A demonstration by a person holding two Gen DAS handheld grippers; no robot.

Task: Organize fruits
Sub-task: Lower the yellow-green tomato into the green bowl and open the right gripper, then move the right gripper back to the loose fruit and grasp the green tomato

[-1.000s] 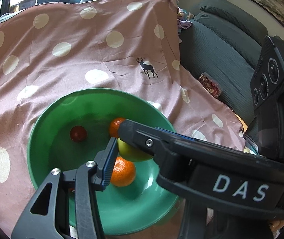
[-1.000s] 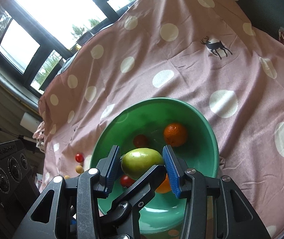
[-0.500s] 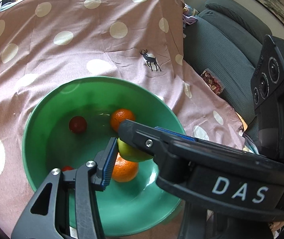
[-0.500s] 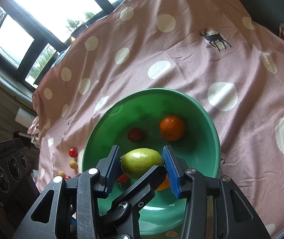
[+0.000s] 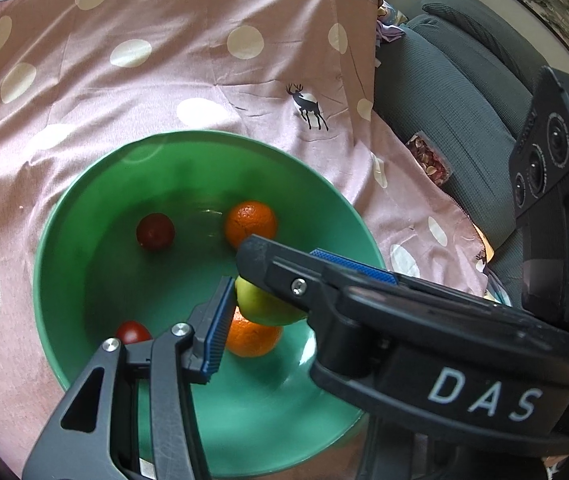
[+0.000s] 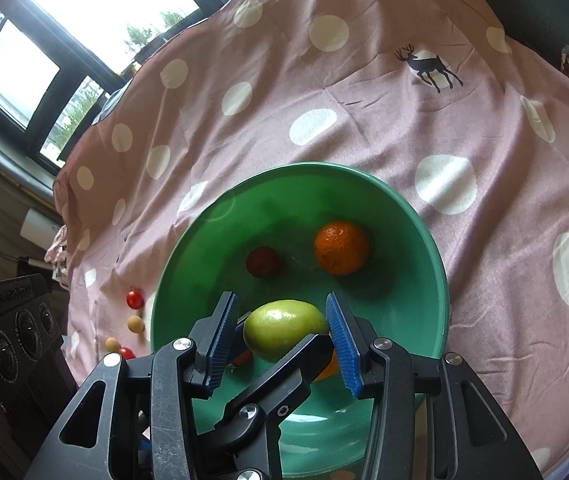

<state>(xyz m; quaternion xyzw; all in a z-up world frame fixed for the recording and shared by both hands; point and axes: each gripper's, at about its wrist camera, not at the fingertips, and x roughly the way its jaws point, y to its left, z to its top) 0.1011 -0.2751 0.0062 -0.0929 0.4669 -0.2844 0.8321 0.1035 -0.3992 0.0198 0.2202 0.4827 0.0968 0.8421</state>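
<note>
A green fruit hangs over the green bowl. My right gripper is shut on it, blue pads at both ends. My left gripper is shut on the same fruit. Its left pad touches the fruit; its other finger is hidden behind the right gripper's finger. One left finger crosses below the fruit in the right wrist view. In the bowl lie two oranges, a dark red fruit and a red tomato.
The bowl stands on a pink cloth with white dots. Small red and tan fruits lie on the cloth left of the bowl. A grey sofa with a snack packet stands to the right; windows are behind.
Both grippers have tilted a little, so the bowl sits higher in each view. The small fruits left of the bowl have slid out of the left wrist view. The green fruit stays gripped.
</note>
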